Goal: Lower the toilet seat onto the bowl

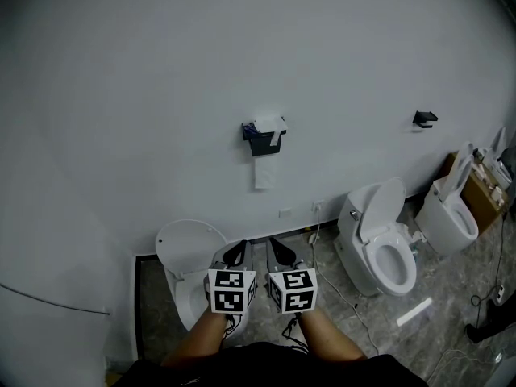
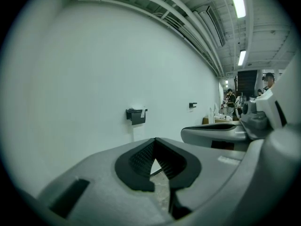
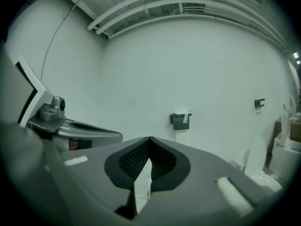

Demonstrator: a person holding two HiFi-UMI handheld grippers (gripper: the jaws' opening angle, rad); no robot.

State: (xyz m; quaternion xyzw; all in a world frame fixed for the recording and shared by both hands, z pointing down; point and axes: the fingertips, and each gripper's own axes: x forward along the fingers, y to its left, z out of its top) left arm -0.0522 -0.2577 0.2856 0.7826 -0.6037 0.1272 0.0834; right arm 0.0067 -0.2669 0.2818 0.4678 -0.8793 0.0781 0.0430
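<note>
Site: white wall point(image 1: 242, 55), stone-pattern floor point(image 1: 339, 317), toilets in a row along the wall.
Toilet seat: white oval toilet seat point(image 1: 190, 247) at the wall end of the near toilet point(image 1: 182, 297), the leftmost one. Seat and lid could not be told apart.
Axis and facing: the near toilet was backed to the wall, front toward the person. The oval's face was turned up toward the head camera and showed wider across the picture than deep. It looked stood up at the back rather than laid on the bowl. The grippers covered the bowl rim, so this was not certain.
Left gripper: left gripper point(image 1: 235, 254) was pressed together, tips meeting, nothing between the pads. Floor showed through the gap behind the tips.
Right gripper: right gripper point(image 1: 281, 251) also had its tips together. A white sliver point(image 3: 143, 185) showed in the gap between its pads, nature not made out.
Seat versus grippers: in the head view the seat lay just left of the left gripper's tips, which overlapped its right edge; contact could not be told. The right gripper was just beside the left, farther from the seat. The seat appeared in neither gripper view.
Counts: three toilets, namely the near one, the middle toilet point(image 1: 379, 244) and the far toilet point(image 1: 451, 212), the latter two with lids raised. Two grippers. Two wall holders: a paper holder point(image 1: 264, 135) with paper hanging, and a small black holder point(image 1: 425, 118).
</note>
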